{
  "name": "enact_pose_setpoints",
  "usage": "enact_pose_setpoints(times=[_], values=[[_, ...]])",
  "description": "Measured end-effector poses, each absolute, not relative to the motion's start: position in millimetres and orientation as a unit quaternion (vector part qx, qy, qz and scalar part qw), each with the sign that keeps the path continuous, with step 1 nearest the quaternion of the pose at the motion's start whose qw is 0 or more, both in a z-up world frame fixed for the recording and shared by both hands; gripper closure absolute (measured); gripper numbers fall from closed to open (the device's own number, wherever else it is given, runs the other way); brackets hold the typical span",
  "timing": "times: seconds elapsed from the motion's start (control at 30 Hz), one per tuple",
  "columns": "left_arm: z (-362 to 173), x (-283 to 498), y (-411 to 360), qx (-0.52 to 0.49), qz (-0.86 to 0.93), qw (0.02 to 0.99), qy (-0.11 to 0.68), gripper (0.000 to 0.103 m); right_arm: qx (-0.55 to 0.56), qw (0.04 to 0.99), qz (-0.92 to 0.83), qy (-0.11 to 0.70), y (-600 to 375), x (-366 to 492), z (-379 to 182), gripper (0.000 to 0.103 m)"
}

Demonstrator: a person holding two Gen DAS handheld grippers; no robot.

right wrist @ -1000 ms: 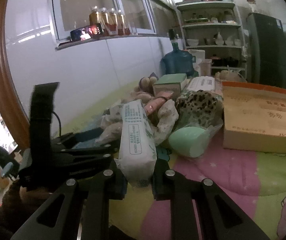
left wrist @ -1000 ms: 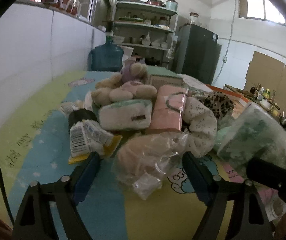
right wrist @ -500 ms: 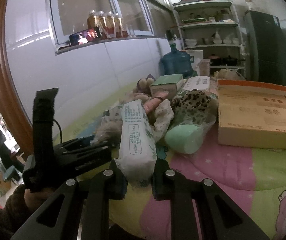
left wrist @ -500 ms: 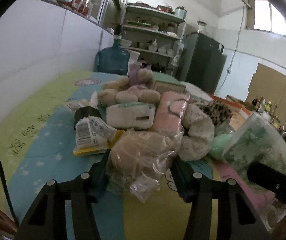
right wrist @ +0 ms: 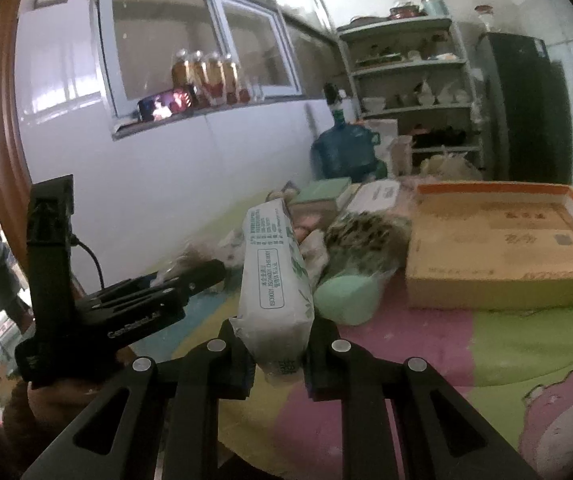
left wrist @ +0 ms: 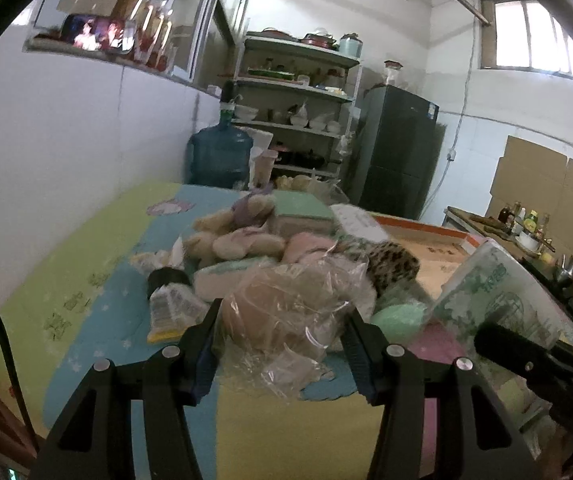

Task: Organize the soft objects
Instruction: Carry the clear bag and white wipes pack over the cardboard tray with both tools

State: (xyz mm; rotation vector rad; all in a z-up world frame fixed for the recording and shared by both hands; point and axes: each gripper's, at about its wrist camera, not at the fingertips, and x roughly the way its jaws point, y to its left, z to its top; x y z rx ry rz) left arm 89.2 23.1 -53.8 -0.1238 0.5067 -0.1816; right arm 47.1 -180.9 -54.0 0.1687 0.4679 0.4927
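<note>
The left gripper [left wrist: 282, 334] had its two black fingers [left wrist: 202, 340] pinching a crinkled clear plastic bag with a beige soft lump inside [left wrist: 286, 312]; the pads pressed into the bag's sides and the loose plastic bulged forward and hung down between them. The gripper tilted somewhat downward, toward the pile, and the bag seemed lifted just clear of the cartoon-printed quilt in blue, yellow, green and pink [left wrist: 98, 292], though whether its lowest fold touched the cloth could not be told. In the right wrist view the same gripper [right wrist: 206, 272] showed from the side, reaching in from the left, with a hand [right wrist: 58, 392] wrapped round its handle below.

The right gripper [right wrist: 278, 344] had its fingers [right wrist: 322, 352] drawn close together, clamped on the lower end of a long white plastic-wrapped pack with green print [right wrist: 274, 276]. The pack stood out ahead of the jaws, slanting up and away over the quilt.

Beyond both grippers lay the heap of soft things: a pale green foam roll [right wrist: 346, 296] just beside the pack, a leopard-print fabric bundle [right wrist: 366, 240] behind it, and beige plush toys [left wrist: 230, 240] farther back. A shallow cardboard box with an orange rim [right wrist: 502, 248] sat to the right of the heap on the quilt.
</note>
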Motion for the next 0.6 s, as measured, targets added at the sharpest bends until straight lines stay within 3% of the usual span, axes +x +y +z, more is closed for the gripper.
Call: enact_pose_setpoints(times=[0.6], values=[[-17, 97, -45, -0.033, -0.137, 0.964, 0.224, 0.048, 0.102, 0.964, 0.165, 0.181, -253, 39, -32, 0.085]])
